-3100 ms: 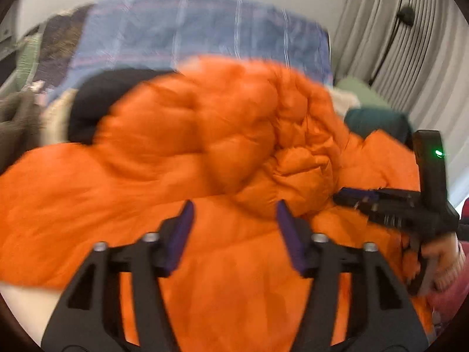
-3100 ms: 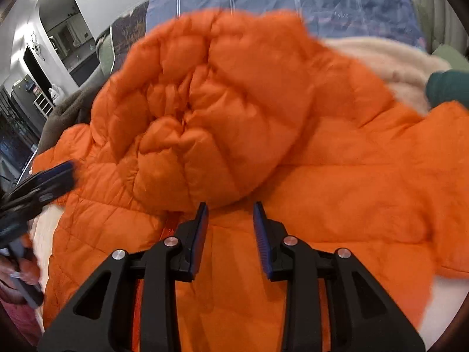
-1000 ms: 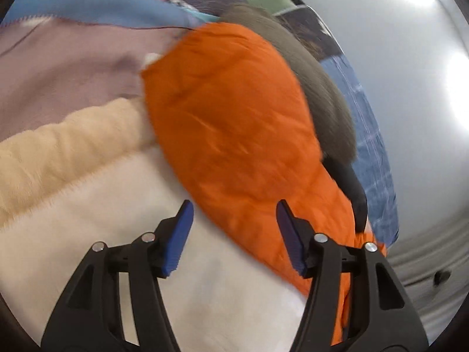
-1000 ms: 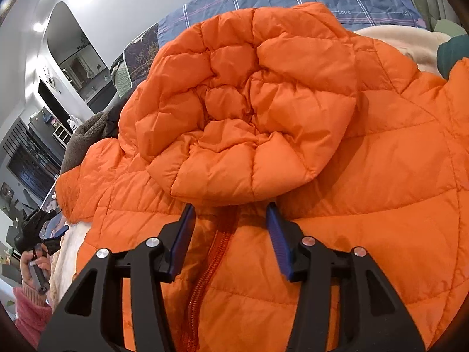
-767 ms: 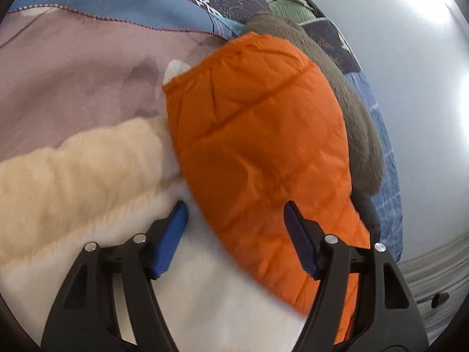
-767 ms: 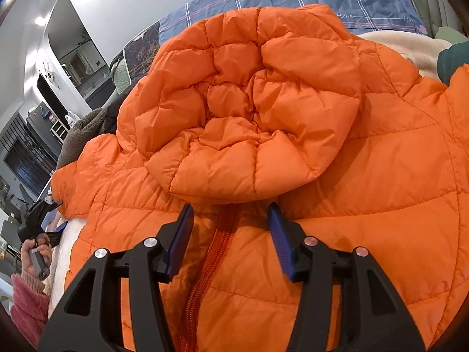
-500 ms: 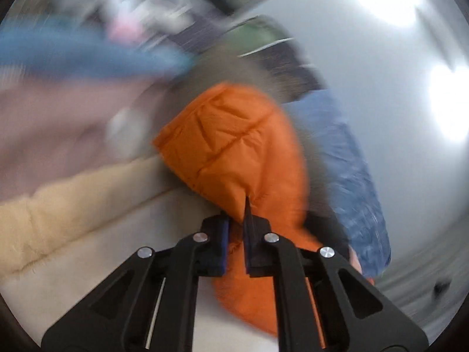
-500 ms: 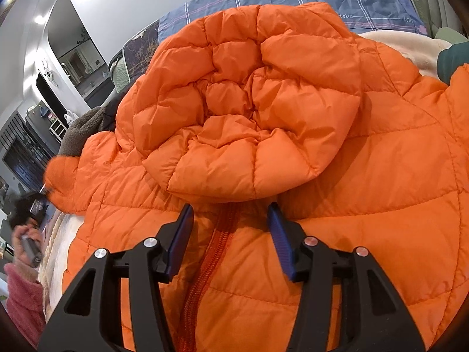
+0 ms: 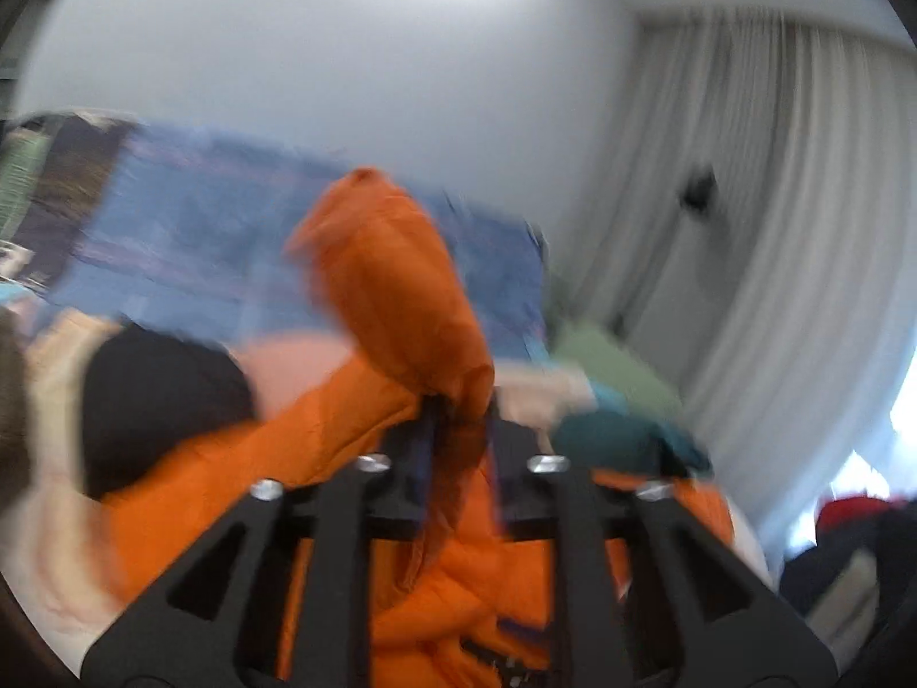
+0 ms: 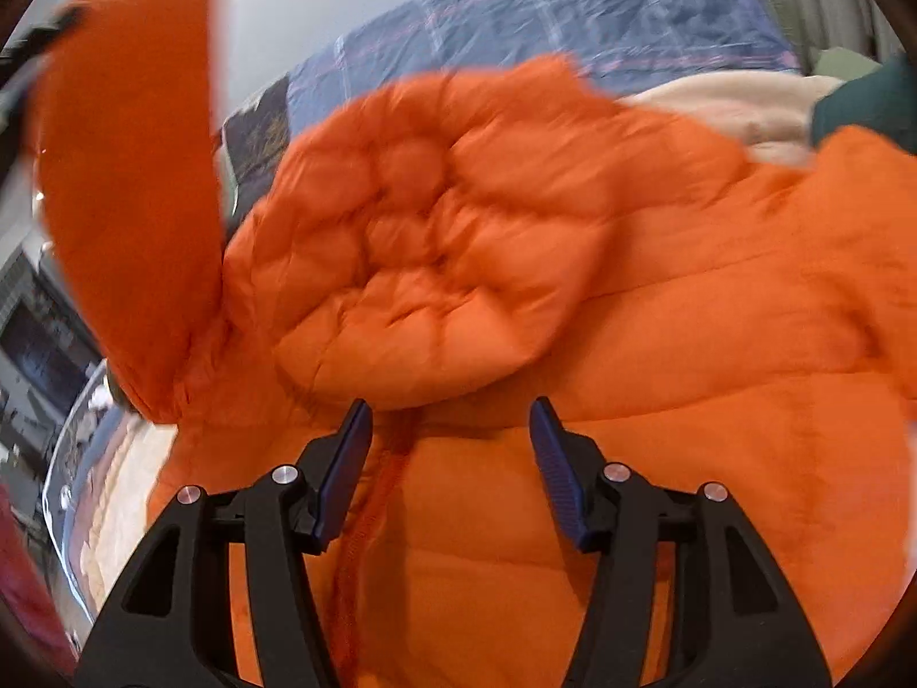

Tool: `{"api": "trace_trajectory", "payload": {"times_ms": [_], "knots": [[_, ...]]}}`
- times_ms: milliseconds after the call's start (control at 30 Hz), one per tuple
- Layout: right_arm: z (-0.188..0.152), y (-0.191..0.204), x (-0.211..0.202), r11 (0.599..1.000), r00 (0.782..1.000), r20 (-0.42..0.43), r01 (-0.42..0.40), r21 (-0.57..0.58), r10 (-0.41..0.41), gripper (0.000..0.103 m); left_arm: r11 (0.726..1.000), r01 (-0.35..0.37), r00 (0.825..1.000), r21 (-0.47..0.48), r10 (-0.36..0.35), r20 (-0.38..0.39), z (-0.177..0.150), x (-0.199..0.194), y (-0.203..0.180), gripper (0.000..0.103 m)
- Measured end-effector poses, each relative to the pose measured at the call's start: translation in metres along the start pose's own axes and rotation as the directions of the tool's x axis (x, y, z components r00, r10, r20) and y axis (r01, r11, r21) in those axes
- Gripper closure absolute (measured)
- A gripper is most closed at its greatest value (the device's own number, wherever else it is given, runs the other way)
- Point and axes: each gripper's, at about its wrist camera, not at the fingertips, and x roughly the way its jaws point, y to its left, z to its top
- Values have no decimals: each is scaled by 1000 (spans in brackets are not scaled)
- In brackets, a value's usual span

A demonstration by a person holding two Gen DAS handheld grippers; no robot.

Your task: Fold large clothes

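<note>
Your left gripper [image 9: 458,436] has the sleeve [image 9: 395,281] of the puffy orange quilted jacket [image 10: 659,298] between its fingers. Its jaws have just been opening, yet the bunched cloth still sits pinched there, and the sleeve stands up above the blue plaid bedcover [image 9: 189,252]. Your right gripper [image 10: 450,458] hangs with its jaws apart and empty, over the jacket's zipper [image 10: 367,510] just below the rolled hood [image 10: 424,264]. The jacket lies spread on the bed.
</note>
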Motion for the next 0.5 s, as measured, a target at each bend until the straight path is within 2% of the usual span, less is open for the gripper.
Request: {"api": "trace_trajectory", "payload": {"times_ms": [67,133,200,267,367,467,500], "knots": [[3,-20,-22,999,1000,19,21,45,-22,45,999,14,994,30,-11,-108,-29,33,-16,41],[5,-38,-36,996,999,22,40,81,-42,45,997,7,979,72,8,-203,-60,58,-18,40],[5,-57,-48,991,997,14,71,111,-73,45,999,-12,966,48,24,-258,-76,71,-9,40],[3,-64,-54,990,997,8,72,119,-73,45,999,-42,957,26,48,-285,-87,75,5,41],[12,-63,-53,993,998,1,70,96,-70,45,993,-113,949,38,119,-293,-95,68,27,42],[34,-53,-41,999,1000,-8,21,38,-21,37,987,-162,944,-2,154,-293,-96,50,54,42],[41,-50,-36,1000,1000,-11,21,21,-21,30,985,-174,943,-14,163,-292,-101,44,60,42]]}}
